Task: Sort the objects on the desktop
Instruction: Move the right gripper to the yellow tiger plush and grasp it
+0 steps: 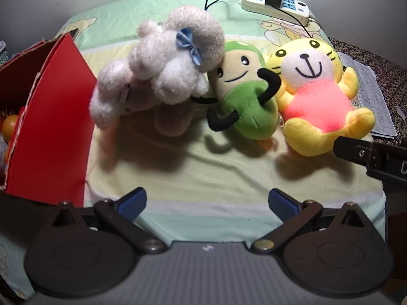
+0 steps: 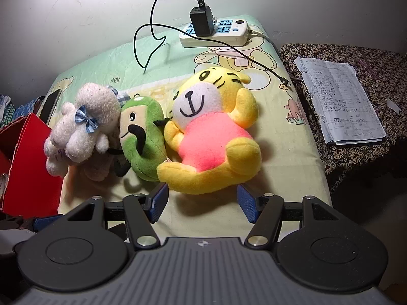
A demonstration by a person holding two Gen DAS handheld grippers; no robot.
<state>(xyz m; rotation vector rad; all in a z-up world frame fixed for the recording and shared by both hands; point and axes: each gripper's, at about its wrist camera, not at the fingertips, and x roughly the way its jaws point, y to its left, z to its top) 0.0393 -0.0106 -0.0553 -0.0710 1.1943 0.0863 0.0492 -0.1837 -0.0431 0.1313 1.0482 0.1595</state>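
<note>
While both claws hover above the cloth-covered desk (image 1: 203, 178), three plush toys lie in a row across its middle, each touching its neighbour.

Left wrist view: the left claw (image 1: 207, 202) is spread wide, blue pads well apart, nothing between them. It hangs over bare cloth in front of the toys. A white fluffy sheep toy (image 1: 162, 76) with a blue bow lies farthest left, leaning against the green plush (image 1: 244, 99). A yellow tiger plush (image 1: 318, 94) with a pink belly lies to the right of the green one. A red cardboard box (image 1: 51, 117) stands open at the left edge of the desk, just beside the sheep; an orange ball (image 1: 10, 124) shows inside it. The tip of the right claw enters from the right edge, near the tiger's foot.

Right wrist view: the right claw (image 2: 202, 200) is partly spread, its pads standing either side of the tiger's lower leg. Whether they touch the fabric I cannot tell; no pinch is evident. Nothing is lifted.

Background: a white power strip (image 2: 216, 31) with a black charger (image 2: 202, 21) plugged in sits at the far edge of the desk, its black cable (image 2: 152, 38) looping over the cloth. A written notebook (image 2: 340, 99) lies on a patterned surface to the right, apart from the desk.
</note>
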